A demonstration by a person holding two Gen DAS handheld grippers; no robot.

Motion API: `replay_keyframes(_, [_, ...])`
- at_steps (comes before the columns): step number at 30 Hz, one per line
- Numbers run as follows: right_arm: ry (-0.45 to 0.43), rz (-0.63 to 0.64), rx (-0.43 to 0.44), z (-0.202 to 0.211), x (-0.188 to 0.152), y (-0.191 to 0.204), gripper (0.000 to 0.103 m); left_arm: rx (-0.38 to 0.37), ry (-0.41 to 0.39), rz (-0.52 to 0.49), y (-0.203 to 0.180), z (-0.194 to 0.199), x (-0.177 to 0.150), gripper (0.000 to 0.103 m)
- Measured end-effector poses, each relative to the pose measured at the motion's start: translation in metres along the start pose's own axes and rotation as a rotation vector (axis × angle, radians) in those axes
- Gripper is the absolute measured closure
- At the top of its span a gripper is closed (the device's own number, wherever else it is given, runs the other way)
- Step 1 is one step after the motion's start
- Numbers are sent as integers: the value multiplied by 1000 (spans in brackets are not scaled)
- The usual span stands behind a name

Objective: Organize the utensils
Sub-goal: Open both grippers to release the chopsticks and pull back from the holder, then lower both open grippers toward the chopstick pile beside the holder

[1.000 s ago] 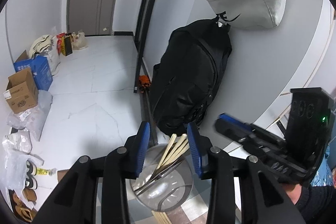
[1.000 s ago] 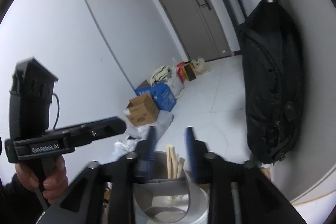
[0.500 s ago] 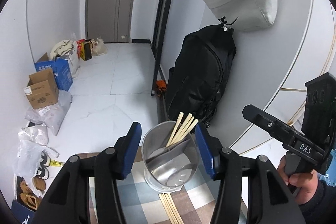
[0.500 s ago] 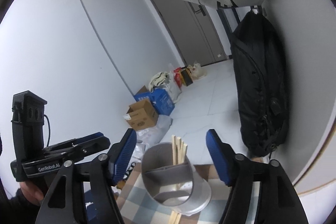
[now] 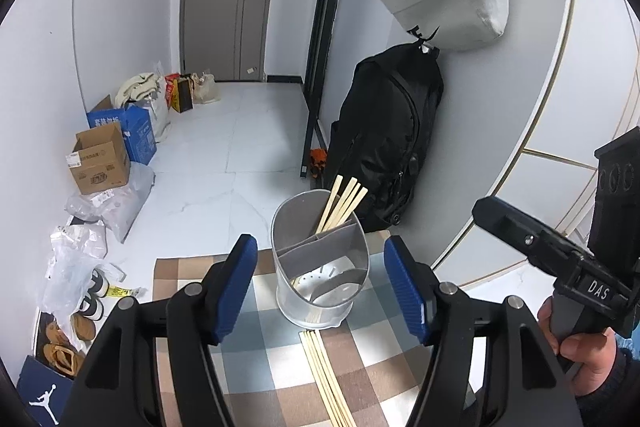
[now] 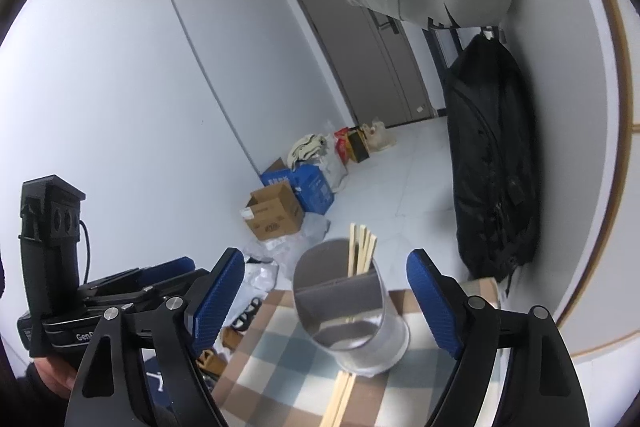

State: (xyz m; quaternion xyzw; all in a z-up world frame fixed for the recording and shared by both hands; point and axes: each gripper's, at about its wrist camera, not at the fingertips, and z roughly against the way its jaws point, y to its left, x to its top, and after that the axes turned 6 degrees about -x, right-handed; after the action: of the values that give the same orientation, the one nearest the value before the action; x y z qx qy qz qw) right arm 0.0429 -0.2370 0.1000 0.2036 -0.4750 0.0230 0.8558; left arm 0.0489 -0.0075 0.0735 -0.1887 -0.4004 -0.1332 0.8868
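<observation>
**Both grippers wide open around the utensil holder**

The left wrist view looks down into the grey utensil holder (image 5: 320, 251) at lower centre and shows its inner dividers, the perforated bottom and chopsticks leaning in the far compartment (image 5: 343, 203). The right wrist view sees the holder (image 6: 348, 307) more from the side, with the sticks standing above its rim. Loose chopsticks (image 5: 326, 379) lie on the checked cloth (image 5: 264, 363) just in front of the holder, running toward the lower edge of the frame.

The holder stands near the far edge of the counter; beyond it the floor drops away, with a black backpack (image 5: 384, 139) at right and cardboard boxes (image 5: 102, 163) at left.

The left gripper (image 5: 326, 287) has just been opening; its blue pads stand apart on either side of the holder, touching nothing. The right gripper (image 6: 326, 301) has likewise just been opening, empty, the holder framed between its pads. Each view catches the other gripper at its side.
</observation>
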Motion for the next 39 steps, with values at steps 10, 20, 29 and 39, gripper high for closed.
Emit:
replay_keyframes(10, [14,28,-17,21,-27,5,10,92,-50,-13,-11,17,-29,24])
replay_keyframes(20, [52,53,-31,24,-61,2,4,132,2,13,-15,8,-69,16])
replay_keyframes(29, [51,88,-40,23,-78,-2,0,154,49,41,-13,-12,-91,16])
replay_keyframes(39, [103,44,-62,1,-93,-19,0,177,123,70,1,-41,-109,16])
